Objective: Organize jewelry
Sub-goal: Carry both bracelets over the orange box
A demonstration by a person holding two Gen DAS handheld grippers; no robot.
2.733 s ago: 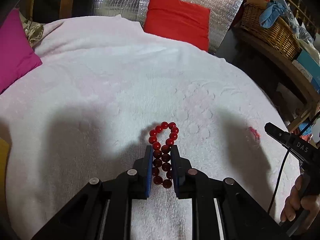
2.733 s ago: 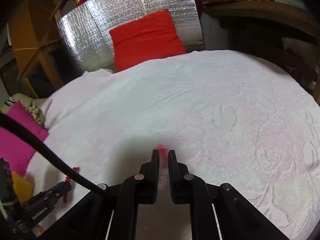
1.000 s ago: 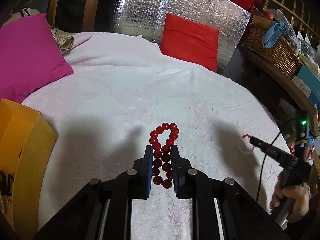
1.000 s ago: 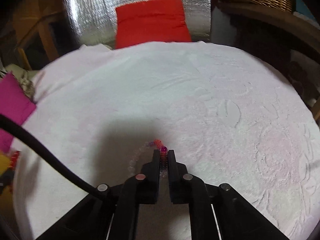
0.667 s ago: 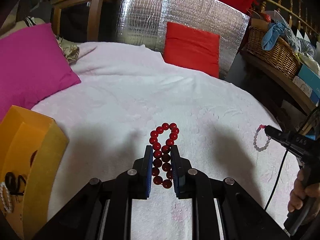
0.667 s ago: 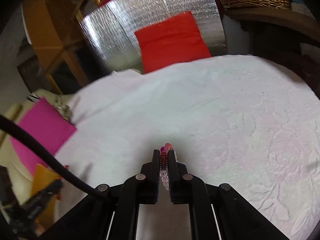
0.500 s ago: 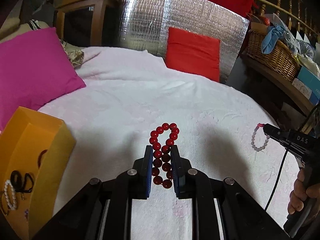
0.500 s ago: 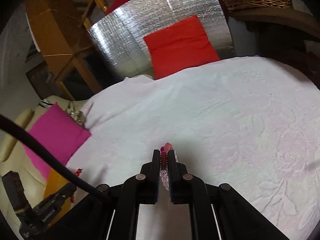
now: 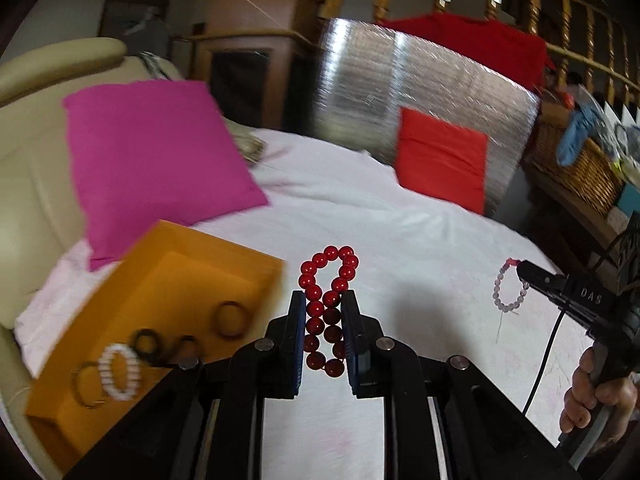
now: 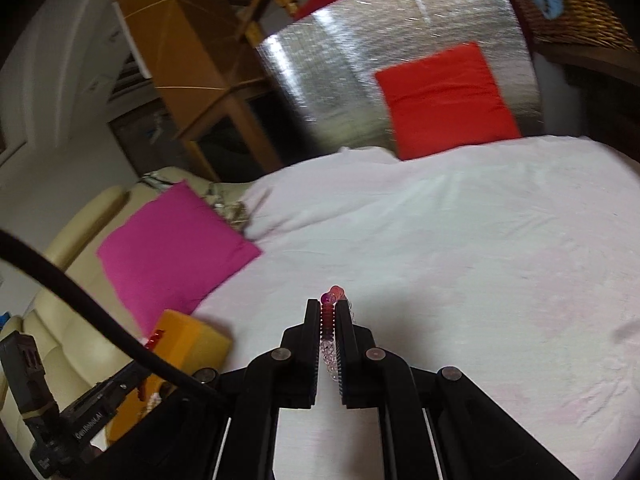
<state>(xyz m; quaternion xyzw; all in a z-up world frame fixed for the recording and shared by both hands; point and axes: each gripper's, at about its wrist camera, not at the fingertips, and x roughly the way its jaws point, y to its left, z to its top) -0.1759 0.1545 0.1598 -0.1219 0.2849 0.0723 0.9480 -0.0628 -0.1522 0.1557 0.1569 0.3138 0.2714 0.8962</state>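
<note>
Two claws each carry a bracelet: the left claw (image 9: 323,332) clamps the red bead bracelet (image 9: 329,304), with the orange box (image 9: 160,304) just to its left and nearer; the right claw (image 10: 328,344) pinches the pale bead bracelet (image 10: 334,320), farther off.

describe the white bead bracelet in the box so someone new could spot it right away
Start at the orange box at the left edge of the white bedspread, below the magenta pillow. Among the rings lying near the box's near end, the white bead bracelet is the only pale, beaded loop; its neighbours are dark, plain bands.
</note>
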